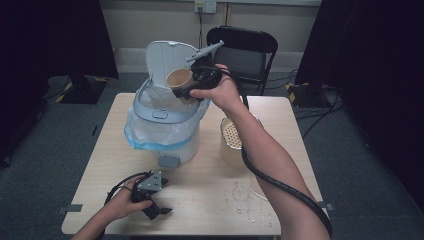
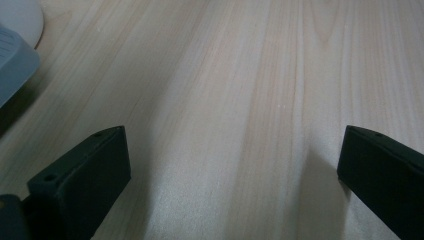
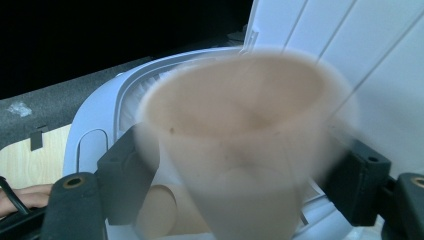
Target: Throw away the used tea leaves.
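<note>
1. Nearest, well in front of the white plastic pedal bin [image 1: 165, 145]: left gripper [image 1: 157, 210] lying on the pale wooden table [image 1: 210, 185], a hand [image 1: 122, 202] around its body. In the left gripper view, black jaws spread wide [image 2: 235, 170] with bare tabletop [image 2: 225, 75] between them, gripping nothing.
2. To the right of that, still in front of the bin: a scatter of small clear droplets or crumbs [image 1: 245, 200] on the wood.
3. Just right of the bin: a squat beige cylindrical container [image 1: 230, 145] with a dotted inner wall, standing upright on the table.
4. At the bin's foot: a grey pedal [image 1: 168, 161]. Around its rim, a translucent blue-edged liner bag [image 1: 150, 132].
5. Over the bin's open mouth: right gripper [image 1: 189, 86], with a tan paper cup [image 1: 179, 79] between its jaws, tipped with its mouth sideways. In the right gripper view [image 3: 240, 185], cup [image 3: 240, 130] blurred while the jaws are sharp; jaws parted on either side of it, apparently loose rather than clamping.
6. Inside the bin, below that cup: another tan cup [image 3: 155, 210] lying on its side.
7. Behind the cup: bin's white lid [image 1: 165, 55] standing raised.
8. Beyond the bin, past the table: a black folding chair [image 1: 245, 47].
</note>
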{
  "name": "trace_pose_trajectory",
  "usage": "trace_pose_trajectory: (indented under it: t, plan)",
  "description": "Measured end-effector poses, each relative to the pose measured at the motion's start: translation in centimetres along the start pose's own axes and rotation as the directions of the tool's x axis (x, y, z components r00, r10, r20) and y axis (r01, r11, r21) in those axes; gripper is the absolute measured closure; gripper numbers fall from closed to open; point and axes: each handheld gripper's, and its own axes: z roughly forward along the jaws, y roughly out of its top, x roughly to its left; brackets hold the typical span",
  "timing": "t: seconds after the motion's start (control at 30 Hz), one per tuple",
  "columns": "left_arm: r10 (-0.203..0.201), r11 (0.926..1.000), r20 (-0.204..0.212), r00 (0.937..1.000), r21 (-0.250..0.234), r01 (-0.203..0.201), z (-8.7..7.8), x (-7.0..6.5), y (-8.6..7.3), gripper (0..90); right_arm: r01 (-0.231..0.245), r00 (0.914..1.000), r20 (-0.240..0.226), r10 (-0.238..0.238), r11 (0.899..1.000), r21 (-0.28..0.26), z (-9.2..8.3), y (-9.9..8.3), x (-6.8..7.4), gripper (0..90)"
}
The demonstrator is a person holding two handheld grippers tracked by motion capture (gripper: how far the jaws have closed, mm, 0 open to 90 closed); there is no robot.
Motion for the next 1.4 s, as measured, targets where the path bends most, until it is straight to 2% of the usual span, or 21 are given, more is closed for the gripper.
trace_pose_trajectory:
  t: [0.03, 0.13, 0.27, 0.63, 0.8, 0.93, 1.2, 1.23, 1.33, 1.4]
  plan:
    - [-0.001, 1.0000, 0.003, 1.0000, -0.005, 0.001, 0.0, 0.0, 0.0, 0.0, -0.003, 1.0000, -0.005, 0.003, 1.000, -0.002, 0.1, 0.0, 0.0, 18.9]
    - [0.000, 1.0000, 0.002, 1.0000, -0.004, 0.000, 0.0, 0.0, 0.0, 0.0, -0.004, 1.0000, -0.008, 0.004, 1.000, -0.003, 0.1, -0.2, 0.0, 19.1]
    - [-0.002, 1.0000, 0.003, 1.0000, -0.003, 0.002, 0.0, -0.1, 0.0, 0.0, 0.003, 1.0000, 0.009, -0.003, 1.000, -0.004, -0.3, -0.6, -0.4, 19.6]
    - [0.005, 1.0000, 0.000, 1.0000, -0.002, -0.005, 0.0, 0.0, 0.0, 0.0, -0.049, 0.9956, 0.081, 0.047, 0.999, 0.013, -1.8, -2.2, -3.1, 21.1]
    - [0.003, 1.0000, 0.001, 1.0000, -0.002, -0.003, 0.0, 0.0, 0.0, 0.0, -0.077, 0.9912, 0.108, 0.077, 0.997, -0.004, -1.5, -2.4, -4.4, 21.1]
    - [0.004, 1.0000, 0.002, 1.0000, -0.003, -0.004, 0.0, 0.0, 0.0, 0.0, -0.074, 0.9901, 0.118, 0.076, 0.997, -0.024, -0.7, -2.0, -5.0, 21.7]
    - [0.000, 1.0000, 0.008, 1.0000, -0.004, 0.000, 0.0, 0.0, -0.1, 0.0, -0.069, 0.9945, 0.075, 0.073, 0.996, -0.062, 0.9, -1.0, -5.2, 25.4]
    - [0.001, 1.0000, 0.008, 1.0000, -0.004, -0.001, 0.0, 0.0, -0.1, 0.0, -0.061, 0.9959, 0.063, 0.065, 0.996, -0.061, 1.0, -0.9, -5.1, 25.5]
    - [0.000, 1.0000, 0.008, 1.0000, -0.004, 0.000, 0.0, 0.0, -0.1, 0.0, -0.044, 0.9963, 0.072, 0.046, 0.998, -0.040, 1.2, -0.5, -4.7, 22.5]
    - [0.000, 1.0000, 0.008, 1.0000, -0.004, 0.000, 0.0, 0.0, -0.1, 0.0, -0.038, 0.9970, 0.066, 0.041, 0.998, -0.039, 0.9, -0.5, -4.6, 25.2]
